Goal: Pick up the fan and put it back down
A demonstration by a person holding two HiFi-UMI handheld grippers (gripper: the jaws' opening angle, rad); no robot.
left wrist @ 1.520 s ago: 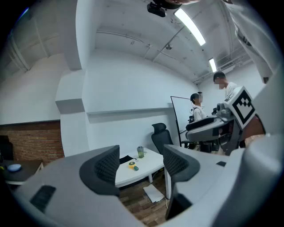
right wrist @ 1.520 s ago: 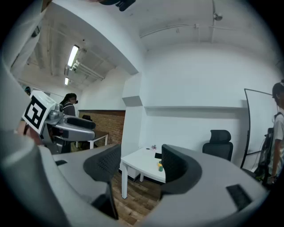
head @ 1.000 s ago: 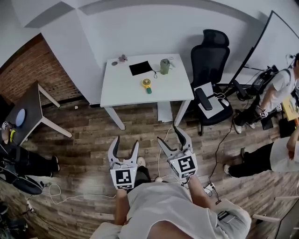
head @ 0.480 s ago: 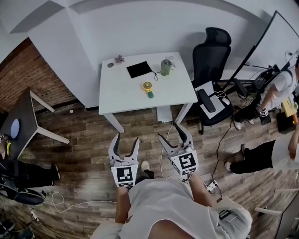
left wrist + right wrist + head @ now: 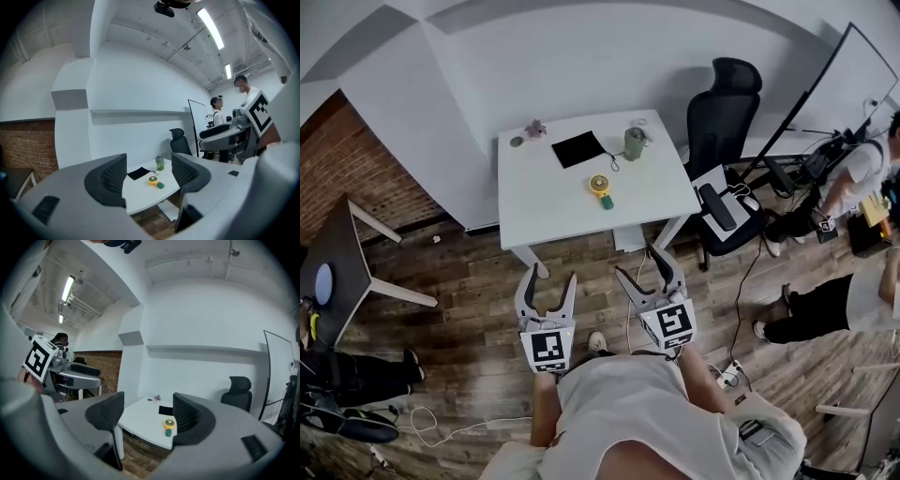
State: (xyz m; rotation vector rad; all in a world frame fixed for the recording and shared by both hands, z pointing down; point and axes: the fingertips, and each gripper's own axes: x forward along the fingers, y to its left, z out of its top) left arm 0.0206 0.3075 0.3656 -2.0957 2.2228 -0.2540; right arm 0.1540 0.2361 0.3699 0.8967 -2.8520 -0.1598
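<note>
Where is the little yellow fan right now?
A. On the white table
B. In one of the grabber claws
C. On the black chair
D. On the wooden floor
A: the yellow fan lies on the white table, in front of the black mat. The left gripper and right gripper are both short of the table, with nothing between their jaws.

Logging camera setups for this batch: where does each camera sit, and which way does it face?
Head view: on the person's head, facing steeply down at the white table, fan and floor; shows torso, forearms, left gripper and right gripper.
Left gripper view: on the left gripper, facing level between its parted jaws towards the table; right gripper at the right.
Right gripper view: on the right gripper, likewise facing the table; left gripper at the left.
Shared: all three see the table, fan and black chair.
</note>
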